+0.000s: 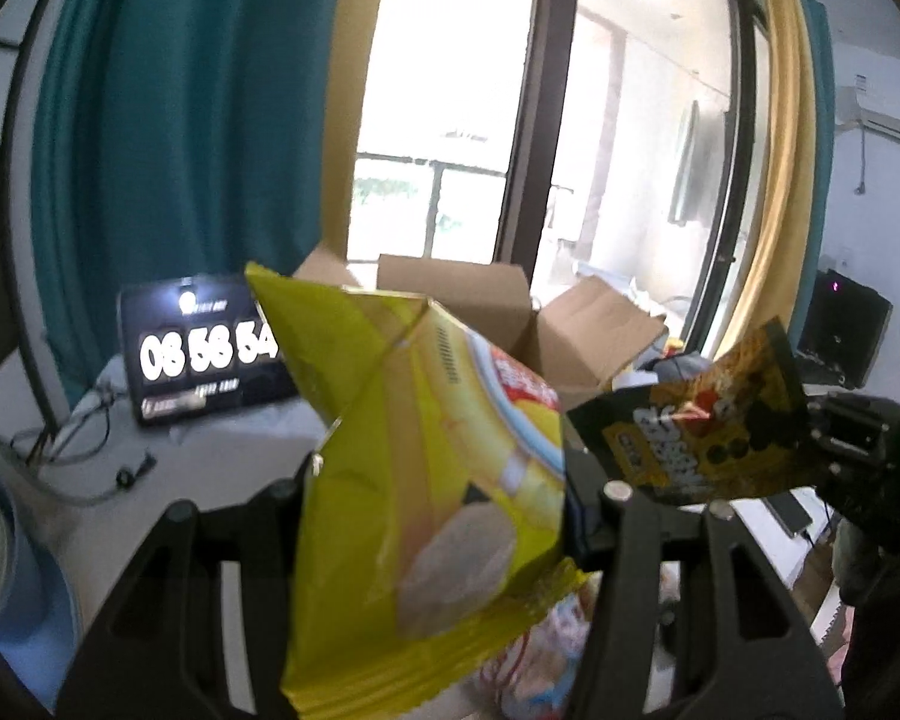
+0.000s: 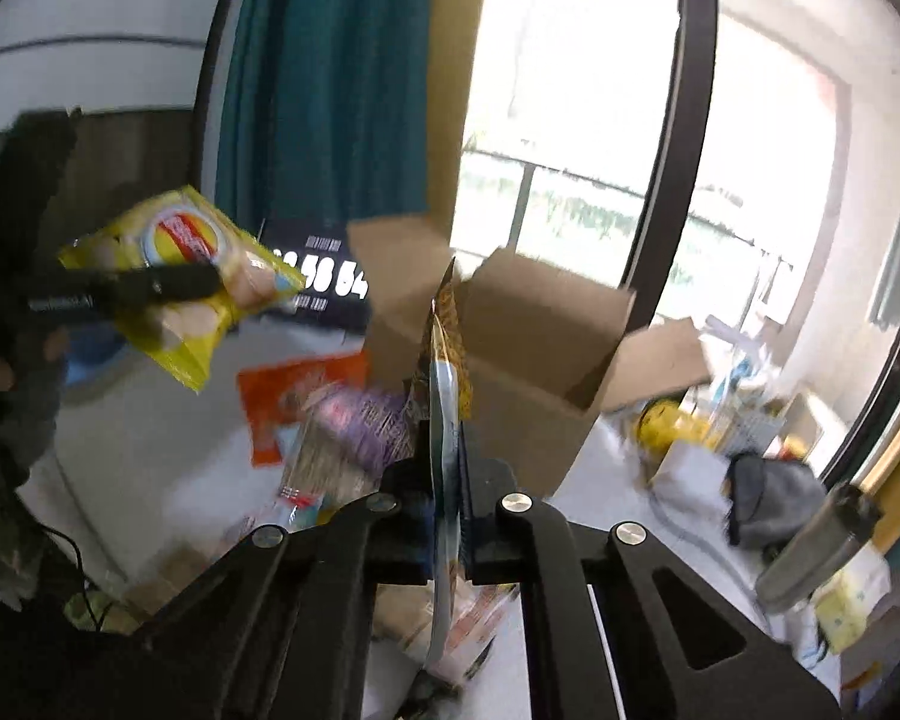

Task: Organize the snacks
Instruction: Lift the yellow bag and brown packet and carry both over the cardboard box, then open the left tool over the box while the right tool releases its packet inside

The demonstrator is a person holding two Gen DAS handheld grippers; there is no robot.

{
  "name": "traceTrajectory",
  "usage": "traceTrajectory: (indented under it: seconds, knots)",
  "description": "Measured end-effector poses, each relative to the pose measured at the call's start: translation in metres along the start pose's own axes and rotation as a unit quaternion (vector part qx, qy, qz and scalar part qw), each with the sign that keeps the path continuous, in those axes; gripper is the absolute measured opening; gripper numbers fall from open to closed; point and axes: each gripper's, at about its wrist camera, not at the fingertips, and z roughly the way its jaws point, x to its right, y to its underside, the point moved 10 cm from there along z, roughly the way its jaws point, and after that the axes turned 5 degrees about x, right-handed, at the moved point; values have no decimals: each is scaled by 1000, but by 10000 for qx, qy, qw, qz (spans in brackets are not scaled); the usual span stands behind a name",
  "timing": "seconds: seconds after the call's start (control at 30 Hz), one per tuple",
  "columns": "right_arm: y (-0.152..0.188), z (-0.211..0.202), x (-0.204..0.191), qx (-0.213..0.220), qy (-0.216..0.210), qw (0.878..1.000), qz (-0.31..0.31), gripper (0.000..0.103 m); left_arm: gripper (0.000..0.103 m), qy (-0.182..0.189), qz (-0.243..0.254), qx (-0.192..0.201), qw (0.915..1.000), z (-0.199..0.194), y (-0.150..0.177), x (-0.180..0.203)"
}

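An open cardboard box (image 2: 528,354) stands on the white table (image 2: 168,450), loose snacks (image 2: 330,420) lying beside it. The left gripper (image 1: 444,480) pinches a yellow chip bag (image 1: 426,480) held above the table. The right gripper (image 2: 447,480), pressed nearly together, clamps a dark packet (image 1: 702,420), blurred, perhaps noodles.

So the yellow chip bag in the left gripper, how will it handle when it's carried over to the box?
The yellow chip bag looks puffed and creased, so probably light and crushable; the left gripper holds it across the middle. Its glossy film may slip. The upper corner stands unsupported, so it will likely flop on the way to the cardboard box.
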Motion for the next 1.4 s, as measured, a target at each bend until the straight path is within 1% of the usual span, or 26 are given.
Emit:
traceTrajectory:
  seconds: [0.13, 0.27, 0.4, 0.47, 0.6, 0.63, 0.7, 0.73, 0.77, 0.8, 0.83, 0.87, 0.93, 0.97, 1.0, 1.07, 1.17, 1.33, 1.4]
  knots:
    - [-24, 11, 20, 245, 166, 9995, -71, 6, 56, 0, 199, 124, 9997, 23, -18, 2]
    - [-47, 35, 44, 416, 298, 9987, -42, 6, 56, 55, 208, 152, 9997, 55, -36, 0]
    - [-68, 75, 71, 472, 438, 9979, 0, 6, 56, -21, 310, 315, 9990, 86, -57, -4]
    - [-75, 96, 83, 470, 505, 9976, 69, 6, 56, -12, 324, 381, 9987, 110, -66, -8]
    - [-82, 142, 105, 408, 691, 9966, 187, 6, 57, -119, 299, 306, 9990, 157, -72, -17]
    - [-82, 151, 109, 389, 742, 9963, 212, 6, 58, -193, 268, 230, 9992, 175, -71, -23]
    - [-80, 170, 118, 342, 795, 9957, 315, 6, 58, -300, 288, 193, 9989, 193, -70, -27]
    - [-80, 181, 122, 296, 805, 9955, 392, 6, 60, -404, 345, 155, 9985, 208, -69, -30]
    - [-78, 191, 127, 259, 836, 9952, 445, 6, 64, -520, 420, 61, 9977, 219, -67, -33]
    - [-76, 200, 132, 226, 884, 9947, 473, 7, 77, -586, 458, -22, 9972, 225, -65, -34]
    - [-73, 211, 136, 154, 922, 9943, 515, 7, 95, -627, 486, -188, 9967, 238, -61, -36]
    - [-70, 219, 139, 84, 906, 9943, 557, 9, 100, -608, 478, -304, 9965, 245, -58, -37]
    - [-63, 231, 141, -90, 838, 9940, 690, 27, 102, -475, 407, -414, 9972, 252, -56, -35]
    - [-62, 231, 141, -86, 793, 9939, 759, 50, 102, -399, 368, -438, 9976, 252, -55, -34]
    - [-62, 230, 139, -61, 750, 9940, 792, 61, 102, -355, 341, -443, 9978, 252, -54, -35]
    - [-62, 226, 135, -27, 618, 9946, 829, 62, 102, -246, 178, -431, 9986, 245, -55, -34]
    - [-61, 211, 126, -12, 522, 9952, 830, 62, 102, -205, -39, -378, 9991, 230, -56, -37]
    - [-55, 186, 107, -51, 380, 9963, 773, 62, 102, -217, -57, -306, 9993, 200, -56, -30]
    - [-53, 179, 103, -82, 344, 9965, 751, 62, 102, -240, -9, -226, 9995, 183, -55, -29]
